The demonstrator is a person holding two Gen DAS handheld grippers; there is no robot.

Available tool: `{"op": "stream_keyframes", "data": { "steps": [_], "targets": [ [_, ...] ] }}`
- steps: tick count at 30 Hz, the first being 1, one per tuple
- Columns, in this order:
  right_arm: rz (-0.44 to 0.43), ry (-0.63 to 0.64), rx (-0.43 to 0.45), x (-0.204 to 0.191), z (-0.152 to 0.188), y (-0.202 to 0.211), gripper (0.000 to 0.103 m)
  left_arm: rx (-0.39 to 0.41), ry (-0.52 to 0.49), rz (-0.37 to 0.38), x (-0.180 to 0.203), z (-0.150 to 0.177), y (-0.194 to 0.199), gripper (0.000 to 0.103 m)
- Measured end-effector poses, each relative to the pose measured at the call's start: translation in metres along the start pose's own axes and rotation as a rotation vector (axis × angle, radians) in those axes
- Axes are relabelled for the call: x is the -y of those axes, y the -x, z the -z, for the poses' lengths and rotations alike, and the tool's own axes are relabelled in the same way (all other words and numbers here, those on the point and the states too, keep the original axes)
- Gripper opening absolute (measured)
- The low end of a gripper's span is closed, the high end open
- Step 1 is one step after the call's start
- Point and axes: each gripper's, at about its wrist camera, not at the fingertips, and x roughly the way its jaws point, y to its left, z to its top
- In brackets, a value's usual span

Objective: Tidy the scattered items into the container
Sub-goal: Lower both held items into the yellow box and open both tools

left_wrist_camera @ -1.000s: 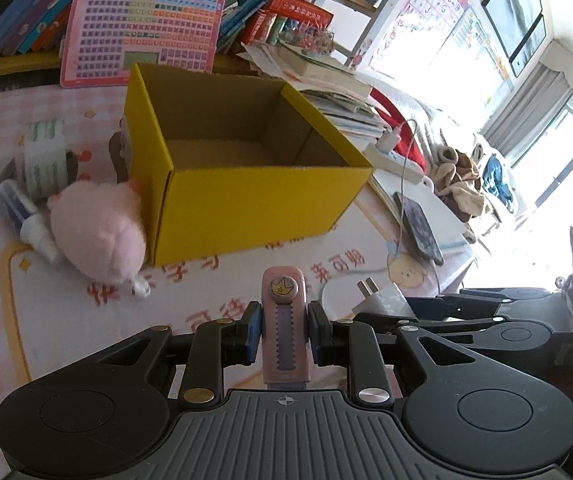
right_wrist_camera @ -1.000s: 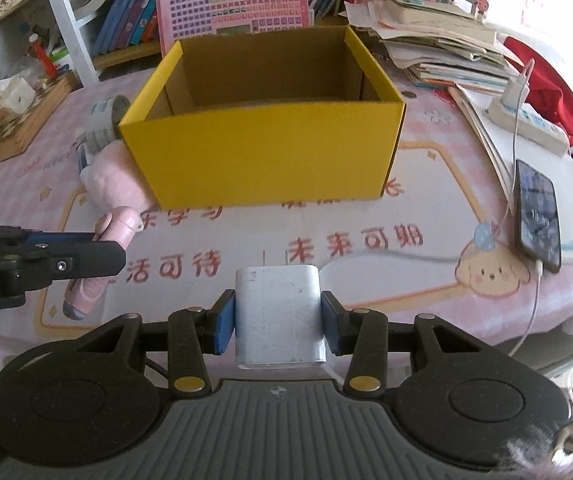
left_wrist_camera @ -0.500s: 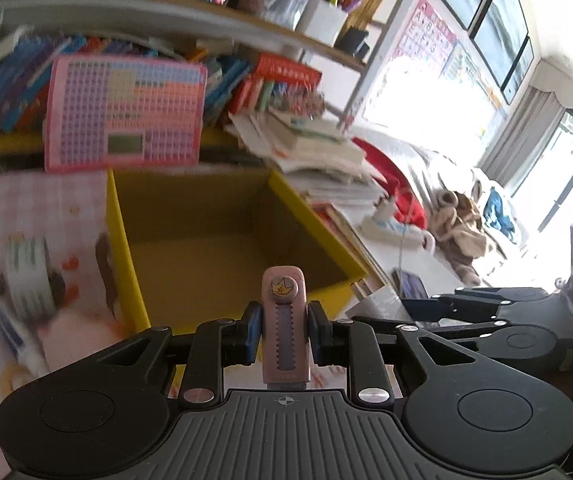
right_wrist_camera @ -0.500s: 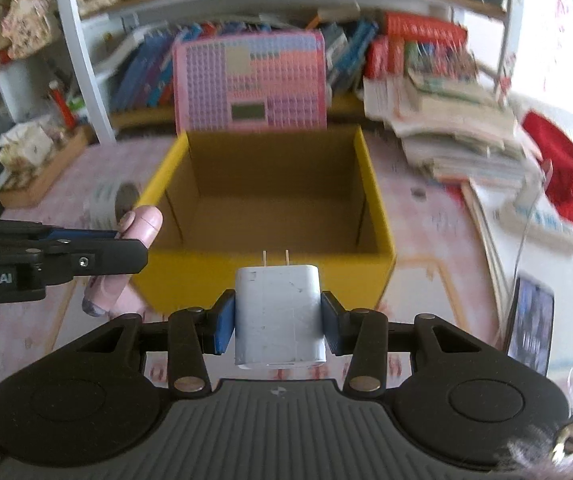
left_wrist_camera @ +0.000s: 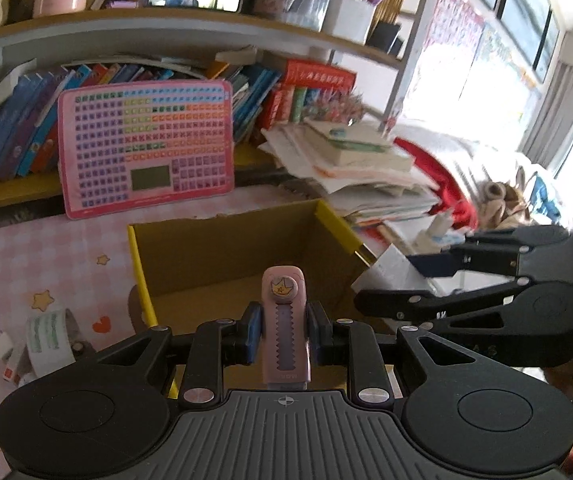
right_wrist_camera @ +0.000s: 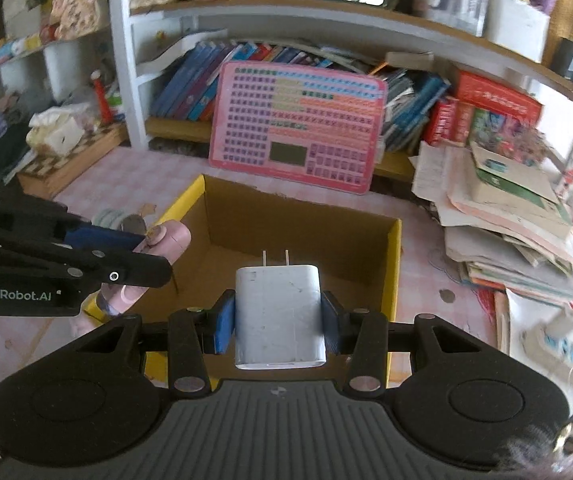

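Right wrist view, lower centre: right gripper clamped a light, rigid, smooth white charger by its flat sides above the yellow box, while left gripper pinched a slim pink utility knife.

The yellow box has its near wall hidden behind the left gripper; the paper stack is blurred — its print unreadable; the tape roll is partly covered.

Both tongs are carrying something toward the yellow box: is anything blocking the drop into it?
Nothing visible does. The yellow box is open-topped and its visible floor is bare. The left tongs hold the pink utility knife and the right tongs hold the white charger, both in front of the opening.
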Motion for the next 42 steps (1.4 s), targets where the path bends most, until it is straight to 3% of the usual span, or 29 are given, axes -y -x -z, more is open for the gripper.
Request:
{"op": "stream_keyframes", "data": {
  "steps": [18,31,42],
  "targets": [
    [-0.076,0.138,-0.116,0.033,-0.018,-0.078,0.042,-0.143,-0.109,-0.133,-0.005,-0.022,-0.072,0.023],
    [-0.111,0.332,-0.276,0.032,-0.032,-0.152,0.042,-0.284,-0.321,-0.191,-0.011,-0.027,-0.128,0.023],
    [-0.139,0.404,-0.345,0.028,-0.036,-0.177,0.042,-0.352,-0.338,-0.215,-0.012,-0.024,-0.153,0.023]
  ]
}}
